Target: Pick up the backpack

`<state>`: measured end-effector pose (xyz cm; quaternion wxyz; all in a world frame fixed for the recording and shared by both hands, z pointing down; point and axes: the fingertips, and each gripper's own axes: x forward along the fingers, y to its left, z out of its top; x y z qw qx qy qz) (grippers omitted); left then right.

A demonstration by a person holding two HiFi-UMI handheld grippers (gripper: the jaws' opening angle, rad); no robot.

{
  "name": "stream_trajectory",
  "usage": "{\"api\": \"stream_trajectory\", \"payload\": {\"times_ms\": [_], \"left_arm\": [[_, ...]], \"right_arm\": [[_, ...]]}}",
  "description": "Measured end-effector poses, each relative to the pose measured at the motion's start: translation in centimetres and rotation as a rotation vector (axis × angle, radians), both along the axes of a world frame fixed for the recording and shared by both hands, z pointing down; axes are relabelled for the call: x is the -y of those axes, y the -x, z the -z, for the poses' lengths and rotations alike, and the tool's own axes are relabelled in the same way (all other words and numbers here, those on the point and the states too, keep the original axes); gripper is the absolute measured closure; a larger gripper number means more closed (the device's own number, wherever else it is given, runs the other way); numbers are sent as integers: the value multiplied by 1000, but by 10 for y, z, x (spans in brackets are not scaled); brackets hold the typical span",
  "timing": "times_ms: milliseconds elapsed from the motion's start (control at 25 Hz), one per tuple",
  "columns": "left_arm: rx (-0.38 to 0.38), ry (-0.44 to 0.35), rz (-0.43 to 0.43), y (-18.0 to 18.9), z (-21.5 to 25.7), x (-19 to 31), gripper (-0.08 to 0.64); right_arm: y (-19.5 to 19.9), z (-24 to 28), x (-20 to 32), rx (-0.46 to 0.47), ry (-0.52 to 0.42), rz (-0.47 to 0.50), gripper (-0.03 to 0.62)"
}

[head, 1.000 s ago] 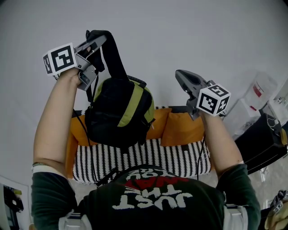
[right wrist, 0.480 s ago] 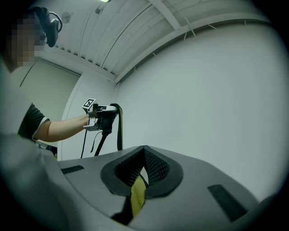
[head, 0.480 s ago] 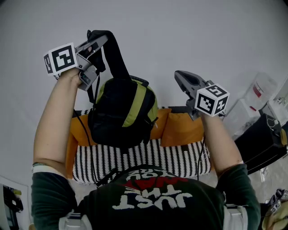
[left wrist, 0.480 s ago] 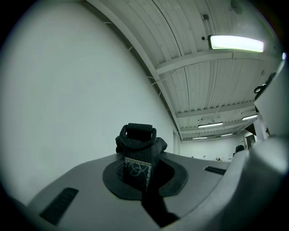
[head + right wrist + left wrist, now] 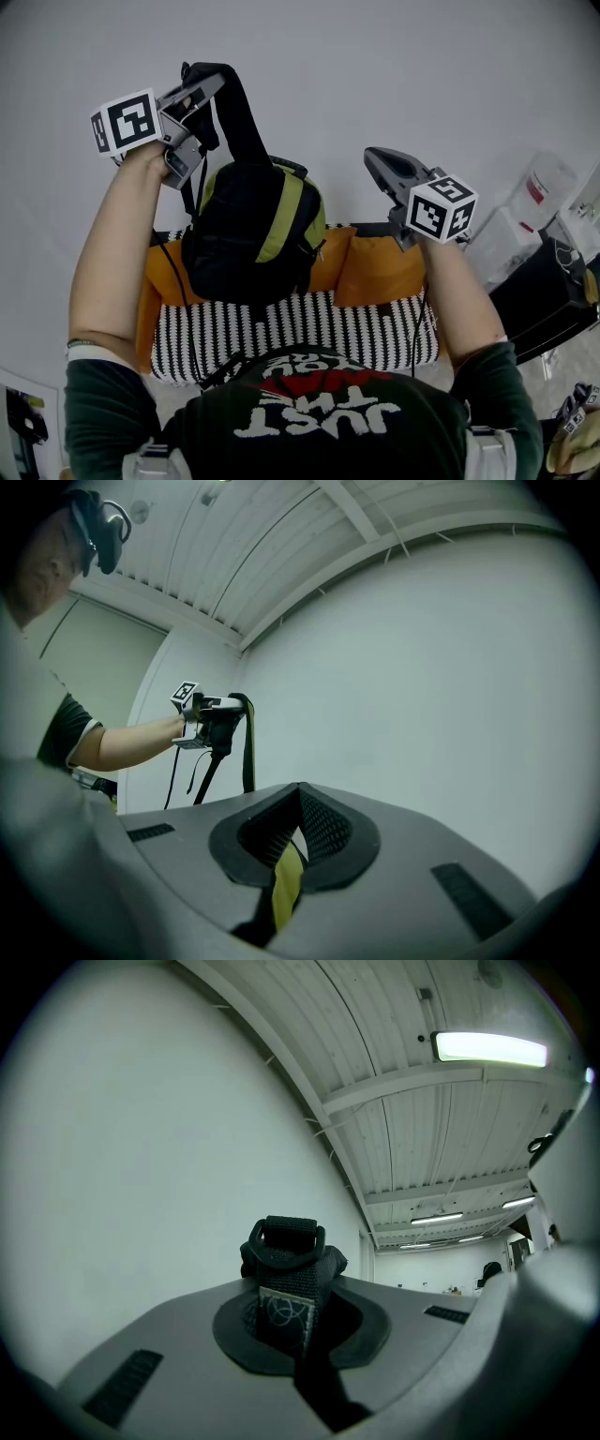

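Observation:
A black backpack [image 5: 253, 234] with an olive-green stripe hangs in the air in front of the white wall. Its black top strap [image 5: 234, 112] runs up into my left gripper [image 5: 202, 89], which is raised at upper left and shut on it. In the left gripper view the webbing loop [image 5: 286, 1269] with a small label sticks out between the closed jaws of the left gripper [image 5: 295, 1283]. My right gripper [image 5: 375, 159] is held apart to the right of the bag, shut with nothing in it. The right gripper view shows its closed tips [image 5: 300, 794] and, far off, the left gripper [image 5: 214, 714] with the strap [image 5: 247, 742].
Below the bag stands a seat with a black-and-white striped cover [image 5: 309, 333] and orange cushions [image 5: 375, 267] against the wall. White bags [image 5: 539, 187] and a black case [image 5: 544, 291] lie on the floor at the right.
The hanging backpack has swayed a little to the right. Both grippers stay where they were.

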<state>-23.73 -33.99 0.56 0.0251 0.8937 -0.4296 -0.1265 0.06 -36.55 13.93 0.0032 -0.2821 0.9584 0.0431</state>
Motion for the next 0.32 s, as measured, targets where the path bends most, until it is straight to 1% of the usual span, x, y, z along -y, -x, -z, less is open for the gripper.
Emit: {"api": "stream_trajectory", "payload": {"times_ms": [200, 320], "left_arm": [[-9, 5, 5, 3, -2, 2, 532], [0, -6, -5, 2, 0, 2, 532]], "right_arm": [[2, -2, 1, -5, 1, -2, 566], [3, -3, 2, -7, 0, 0, 566]]}}
